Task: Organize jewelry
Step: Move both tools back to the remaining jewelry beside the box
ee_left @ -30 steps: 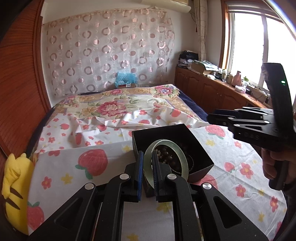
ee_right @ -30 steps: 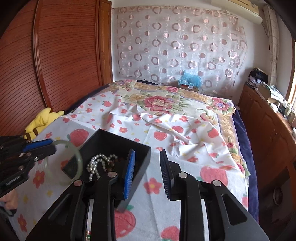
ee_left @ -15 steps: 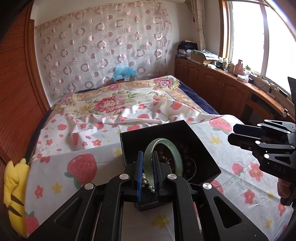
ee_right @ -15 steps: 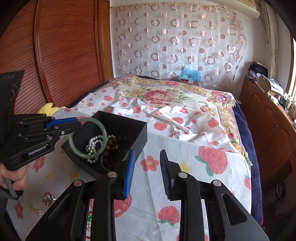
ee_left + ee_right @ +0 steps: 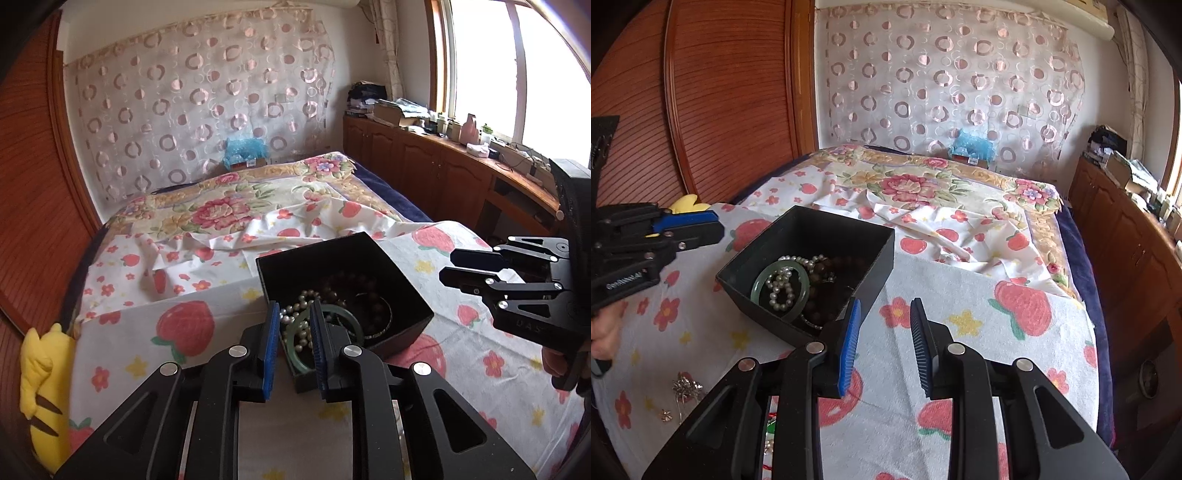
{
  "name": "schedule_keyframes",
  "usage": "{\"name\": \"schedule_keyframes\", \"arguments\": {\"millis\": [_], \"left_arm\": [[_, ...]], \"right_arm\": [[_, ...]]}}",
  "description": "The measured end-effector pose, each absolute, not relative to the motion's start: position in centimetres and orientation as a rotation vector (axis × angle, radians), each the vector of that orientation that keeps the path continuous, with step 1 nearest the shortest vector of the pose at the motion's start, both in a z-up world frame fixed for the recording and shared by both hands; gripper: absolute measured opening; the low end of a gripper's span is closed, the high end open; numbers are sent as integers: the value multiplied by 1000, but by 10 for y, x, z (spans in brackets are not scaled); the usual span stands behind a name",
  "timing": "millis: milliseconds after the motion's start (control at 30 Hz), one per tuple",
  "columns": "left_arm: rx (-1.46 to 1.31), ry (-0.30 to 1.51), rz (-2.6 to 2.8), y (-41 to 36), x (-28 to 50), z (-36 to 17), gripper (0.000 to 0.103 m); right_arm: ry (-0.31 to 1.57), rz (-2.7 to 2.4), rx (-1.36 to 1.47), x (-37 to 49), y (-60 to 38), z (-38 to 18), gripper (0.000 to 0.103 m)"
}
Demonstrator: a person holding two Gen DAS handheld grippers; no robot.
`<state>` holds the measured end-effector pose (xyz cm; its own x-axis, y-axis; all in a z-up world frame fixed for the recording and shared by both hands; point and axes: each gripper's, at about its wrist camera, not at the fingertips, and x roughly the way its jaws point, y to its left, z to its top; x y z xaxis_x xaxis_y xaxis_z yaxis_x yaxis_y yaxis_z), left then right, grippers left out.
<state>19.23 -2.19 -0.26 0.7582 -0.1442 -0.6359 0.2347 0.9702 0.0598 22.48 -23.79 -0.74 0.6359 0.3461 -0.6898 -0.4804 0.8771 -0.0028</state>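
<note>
Inside black box (image 5: 875,254), smooth green bangle (image 5: 759,286)

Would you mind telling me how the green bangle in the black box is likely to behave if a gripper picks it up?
The green bangle looks like a glossy, rigid ring, so probably stiff and slippery between pads. It lies flat on the pearl strand in the black box, so lifting may drag pearls. If stone or glass, it may chip.

The open-topped black plastic box (image 5: 875,254), walled all round, admits entry only from above; the strawberry-print bed sheet (image 5: 979,295) right of it lies bare.
</note>
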Motion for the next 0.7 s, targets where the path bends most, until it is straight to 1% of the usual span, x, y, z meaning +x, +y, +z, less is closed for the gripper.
{"name": "schedule_keyframes", "arguments": {"millis": [433, 467, 533, 667, 700], "left_arm": [[118, 673, -239, -3, 140, -7, 17], [113, 675, -242, -2, 137, -8, 18], [103, 677, -248, 0, 129, -10, 26], [77, 688, -254, 3, 117, -16, 29], [69, 694, -257, 4, 114, -19, 31]], "right_arm": [[732, 548, -221, 174, -222, -8, 30], [732, 554, -219, 172, -222, -8, 30], [731, 565, -208, 163, -221, -9, 30], [736, 576, -189, 148, -221, -10, 30], [738, 578, -187, 145, -222, -11, 30]]}}
